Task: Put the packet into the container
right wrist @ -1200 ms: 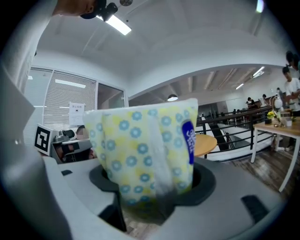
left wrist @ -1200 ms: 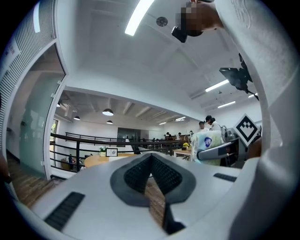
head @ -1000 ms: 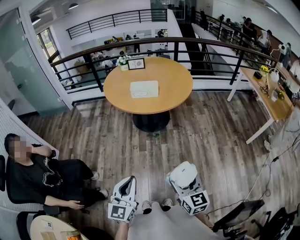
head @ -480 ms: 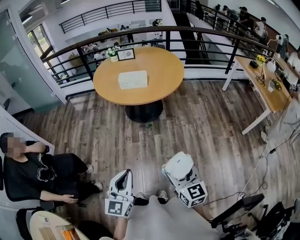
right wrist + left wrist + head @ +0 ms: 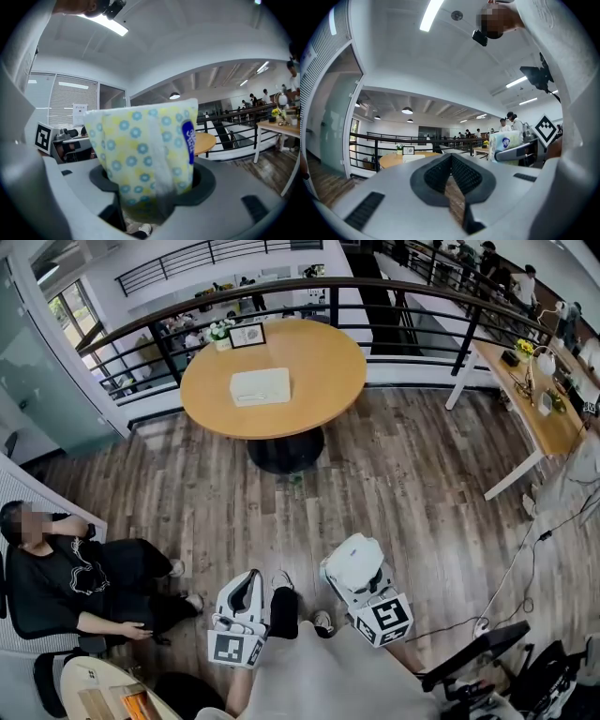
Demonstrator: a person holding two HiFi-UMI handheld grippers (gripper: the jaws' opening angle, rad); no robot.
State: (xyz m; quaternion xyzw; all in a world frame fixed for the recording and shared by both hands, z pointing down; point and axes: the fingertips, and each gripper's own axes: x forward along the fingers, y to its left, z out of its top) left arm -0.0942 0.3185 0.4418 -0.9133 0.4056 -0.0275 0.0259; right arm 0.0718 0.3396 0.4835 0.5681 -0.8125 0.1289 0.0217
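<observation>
A tissue packet (image 5: 145, 154) with a yellow and blue flower print fills the right gripper view, and my right gripper (image 5: 150, 190) is shut on its lower part. From the head view the packet (image 5: 352, 555) looks white, held low over the wooden floor by the right gripper (image 5: 360, 574). The left gripper (image 5: 248, 581) hangs beside it with its jaws together and nothing in them; its pads (image 5: 461, 176) meet at the tips. The white box-shaped container (image 5: 260, 386) lies on the round wooden table (image 5: 319, 399), well ahead of both grippers.
A framed picture (image 5: 247, 335) and a small flower pot (image 5: 220, 331) stand at the table's far edge. A black railing (image 5: 403, 296) runs behind the table. A person in black (image 5: 66, 568) sits at the left. A long desk (image 5: 530, 399) stands at the right.
The table and container have come nearer and slid down and left in the head view. A foot has stepped forward between the grippers. Both grippers keep their places and grips.
</observation>
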